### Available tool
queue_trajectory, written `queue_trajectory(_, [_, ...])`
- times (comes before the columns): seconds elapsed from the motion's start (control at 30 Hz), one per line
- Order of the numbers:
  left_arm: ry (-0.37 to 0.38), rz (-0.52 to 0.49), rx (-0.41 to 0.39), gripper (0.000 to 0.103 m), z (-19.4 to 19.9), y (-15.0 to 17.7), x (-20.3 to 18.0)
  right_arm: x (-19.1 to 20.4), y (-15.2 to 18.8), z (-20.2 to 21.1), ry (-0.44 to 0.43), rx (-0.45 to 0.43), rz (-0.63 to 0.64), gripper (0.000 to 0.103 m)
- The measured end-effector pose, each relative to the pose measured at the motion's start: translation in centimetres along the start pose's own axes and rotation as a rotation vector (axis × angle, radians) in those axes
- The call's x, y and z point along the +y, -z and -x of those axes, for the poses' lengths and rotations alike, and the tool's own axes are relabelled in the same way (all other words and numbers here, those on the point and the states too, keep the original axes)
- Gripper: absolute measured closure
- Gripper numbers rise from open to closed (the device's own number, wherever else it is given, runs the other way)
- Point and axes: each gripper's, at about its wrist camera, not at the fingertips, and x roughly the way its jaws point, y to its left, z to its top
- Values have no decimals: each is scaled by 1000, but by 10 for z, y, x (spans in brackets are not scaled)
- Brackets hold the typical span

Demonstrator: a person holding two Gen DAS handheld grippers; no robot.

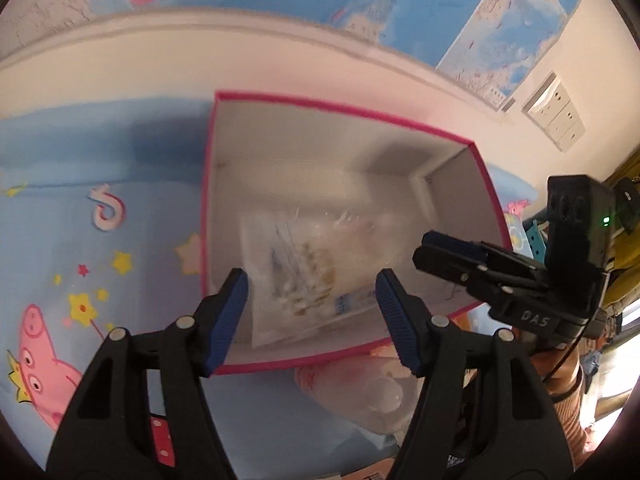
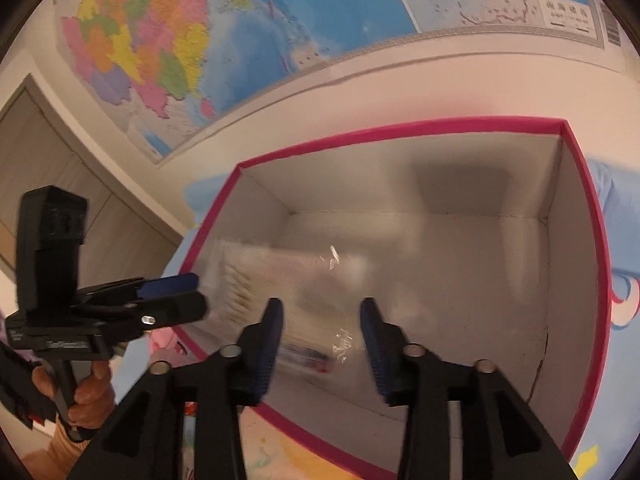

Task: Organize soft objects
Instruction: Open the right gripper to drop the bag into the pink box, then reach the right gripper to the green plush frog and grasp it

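Between the fingers: the left gripper (image 1: 312,312) stands released with nothing pressed by its blue pads; the right gripper (image 2: 322,340) is likewise released, its fingers apart over the box.
Bag, look: a clear plastic bag (image 1: 304,280) of cotton swabs, white tips and pale sticks in rows, a blue printed label at its lower edge, all blurred.
Bag, place: it lies loose on the floor of the box, in the part nearest both grippers, below and beyond the fingers and touching neither pair.
Box: a white-walled box with a pink rim (image 1: 486,184), open at the top, resting on a blue cartoon-printed surface (image 1: 80,240).
Left view only: a second clear packet (image 1: 360,388) outside the box just by its near rim, a pink pig print on the surface, a wall socket (image 1: 556,112), and the right gripper from the side at the box's right edge.
Right view only: a coloured wall map (image 2: 160,40), and the hand (image 2: 86,396) gripping the left gripper's handle beside the box's left wall.
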Motion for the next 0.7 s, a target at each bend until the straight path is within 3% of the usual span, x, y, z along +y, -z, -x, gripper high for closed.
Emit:
queue_trajectory(0.2, [-16,-28,-108,35,37,14,-4,9,7,21,32,-46,31,59])
queue_trajectory(0.4, [7,-103,-209,33,81,58,-3,49,42,80,-59,-125,180,56])
queue_trajectory(0.53, [16,-121,-200,31,87,94,-3,75,75,96,-126,-92,267,54])
queue_trajectory(0.7, [29,-92,-134,31,74,138,7,90,113,82,-160,6,313,54])
